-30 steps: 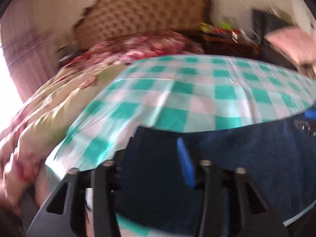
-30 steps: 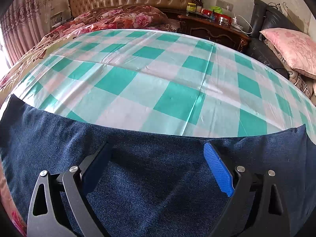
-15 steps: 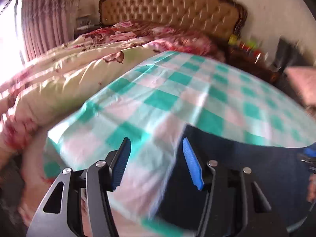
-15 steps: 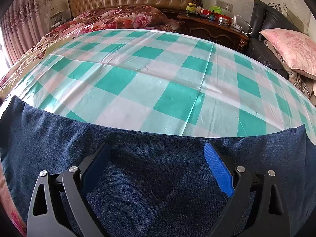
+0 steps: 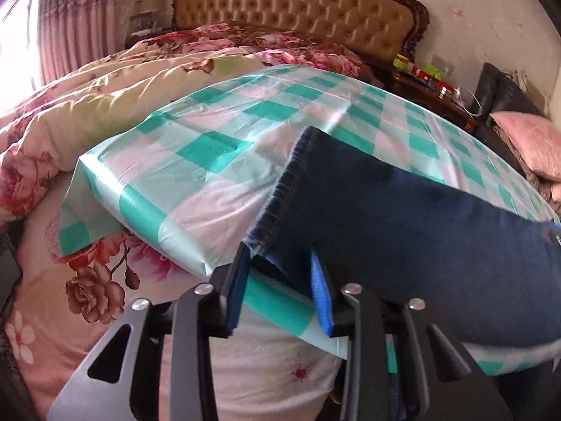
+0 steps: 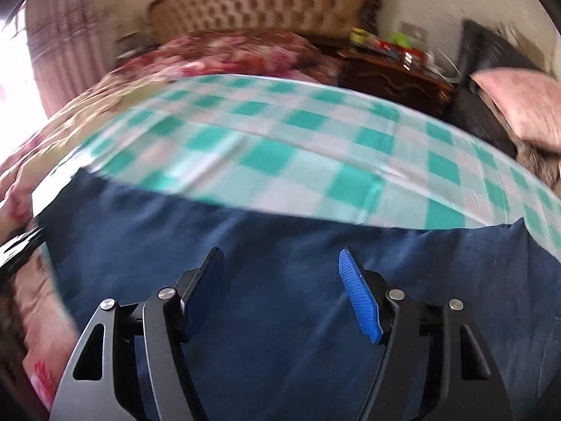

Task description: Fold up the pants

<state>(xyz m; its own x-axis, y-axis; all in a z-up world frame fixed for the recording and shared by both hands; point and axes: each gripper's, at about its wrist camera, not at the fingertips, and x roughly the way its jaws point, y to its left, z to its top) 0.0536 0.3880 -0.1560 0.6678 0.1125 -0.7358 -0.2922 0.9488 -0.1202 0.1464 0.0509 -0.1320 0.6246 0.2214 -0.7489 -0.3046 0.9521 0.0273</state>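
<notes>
Dark blue denim pants [image 5: 403, 210] lie on the green and white checked cloth [image 5: 217, 147], their stitched hem end [image 5: 284, 189] pointing toward my left gripper. My left gripper [image 5: 278, 266] is open, its blue pads either side of the hem's near corner, the fabric between them but not clamped. In the right wrist view the pants [image 6: 280, 245] spread across the near half of the cloth [image 6: 280, 147]. My right gripper [image 6: 280, 273] is open wide just above the denim, holding nothing. That view is blurred by motion.
A floral quilt [image 5: 87, 112] is heaped to the left of the checked cloth and hangs below its near edge. A tufted headboard [image 5: 298, 7] stands behind. A wooden nightstand [image 5: 431, 91] with small items, a dark sofa and a pink pillow [image 5: 529, 144] lie to the right.
My left gripper has swung from the bare cloth back to the pants' hem end, jaws now around its corner. My right gripper has lifted or shifted, its view now blurred, jaws narrower.
</notes>
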